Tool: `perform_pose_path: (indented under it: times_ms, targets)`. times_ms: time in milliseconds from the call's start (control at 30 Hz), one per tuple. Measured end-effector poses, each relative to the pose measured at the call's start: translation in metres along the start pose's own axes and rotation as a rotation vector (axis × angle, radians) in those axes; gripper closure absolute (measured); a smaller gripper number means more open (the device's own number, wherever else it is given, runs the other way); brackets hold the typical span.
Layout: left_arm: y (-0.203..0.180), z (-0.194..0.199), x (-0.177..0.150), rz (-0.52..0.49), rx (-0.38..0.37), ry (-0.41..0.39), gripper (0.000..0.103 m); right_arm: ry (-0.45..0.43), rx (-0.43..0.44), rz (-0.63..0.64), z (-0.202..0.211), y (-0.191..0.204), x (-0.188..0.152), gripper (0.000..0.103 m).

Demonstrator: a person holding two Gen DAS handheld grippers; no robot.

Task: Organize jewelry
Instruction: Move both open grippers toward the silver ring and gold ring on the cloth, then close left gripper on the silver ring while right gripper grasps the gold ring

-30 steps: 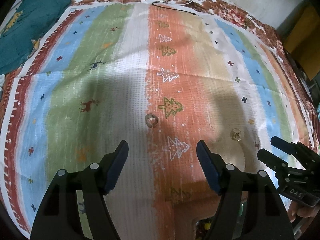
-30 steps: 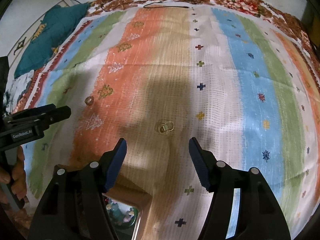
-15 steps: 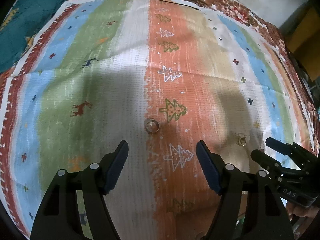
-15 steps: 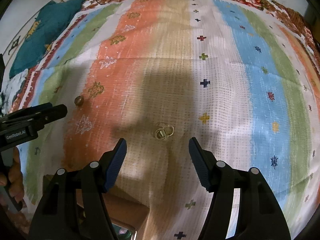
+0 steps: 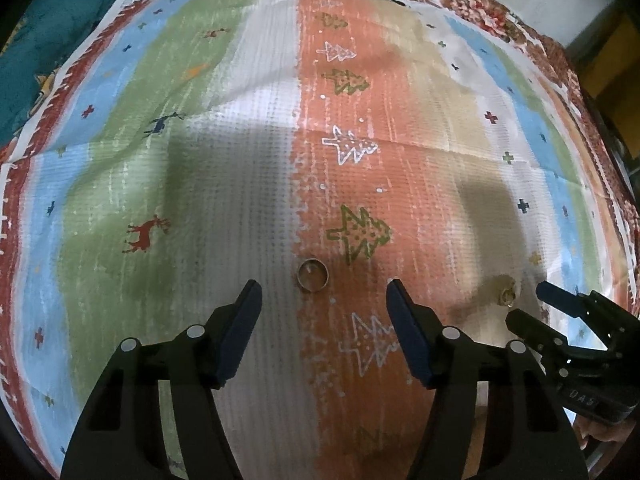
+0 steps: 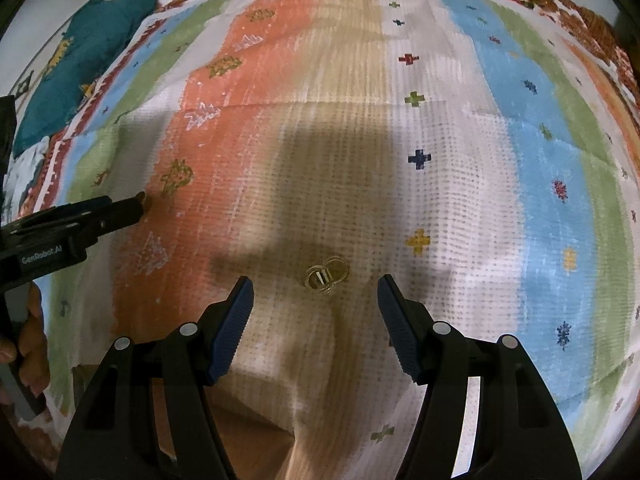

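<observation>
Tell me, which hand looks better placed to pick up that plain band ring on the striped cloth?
The left. The band ring lies just ahead of the left gripper, centred between its closing jaws. The right gripper hangs over the linked rings instead.

Striped cloth (image 5: 248,200): red border, then blue, green, white, orange, tan, white, blue, green bands. Orange band carries white and green tree outlines; green band has a red deer near, navy deer farther. Small crosses in navy, red, green, yellow on the white and blue bands. Far edge: brown floral print. Teal fabric (image 5: 52,40) far left with yellow motif. Band ring (image 5: 313,276) dull silver-gold, hard to say in shadow. Looped rings (image 6: 326,274) gold. Both claws black, blue pads (image 6: 232,326).
</observation>
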State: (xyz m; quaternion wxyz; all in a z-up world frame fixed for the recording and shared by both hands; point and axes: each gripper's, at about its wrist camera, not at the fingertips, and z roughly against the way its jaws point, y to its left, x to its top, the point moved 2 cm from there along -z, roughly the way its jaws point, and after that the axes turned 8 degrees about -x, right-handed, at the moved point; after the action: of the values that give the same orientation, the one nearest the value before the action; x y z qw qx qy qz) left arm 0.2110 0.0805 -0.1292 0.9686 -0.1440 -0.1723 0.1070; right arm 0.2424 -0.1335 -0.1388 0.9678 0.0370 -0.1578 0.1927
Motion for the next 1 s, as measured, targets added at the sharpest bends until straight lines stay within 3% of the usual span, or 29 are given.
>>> perform_pose_path:
  times_ms: [100,167,267,333,500,567,633,833,1000]
  targets:
    - [0.0,-0.004,0.003,-0.009,-0.003,0.001,0.039,-0.001,0.011,-0.001,-0.003,0.001,0.001,0.039]
    - [0.0,-0.007,0.004,-0.01,0.002,0.003,0.041,0.001,0.016,-0.001,-0.005,0.001,0.002,0.049]
    - [0.001,-0.013,0.004,-0.012,0.006,0.012,0.047,0.013,0.018,0.004,-0.009,0.003,0.003,0.049]
    - [0.001,-0.015,0.005,-0.024,0.009,0.011,0.057,0.02,0.018,0.007,-0.012,0.004,0.003,0.053]
    - [0.003,-0.018,0.009,-0.03,0.019,0.008,0.058,0.025,0.019,0.007,-0.016,0.004,0.003,0.056]
    - [0.002,-0.019,0.009,-0.038,0.034,0.006,0.062,0.025,0.016,0.006,-0.016,0.004,0.003,0.064]
    - [0.002,-0.02,0.008,-0.049,0.054,0.004,0.071,0.026,0.016,0.005,-0.017,0.003,0.003,0.067]
    - [0.008,-0.019,0.006,-0.049,0.07,0.003,0.083,0.028,0.007,0.013,-0.018,0.002,0.002,0.078]
    - [0.009,-0.016,0.004,-0.065,0.076,-0.001,0.085,0.027,-0.008,0.024,-0.019,0.003,0.002,0.084]
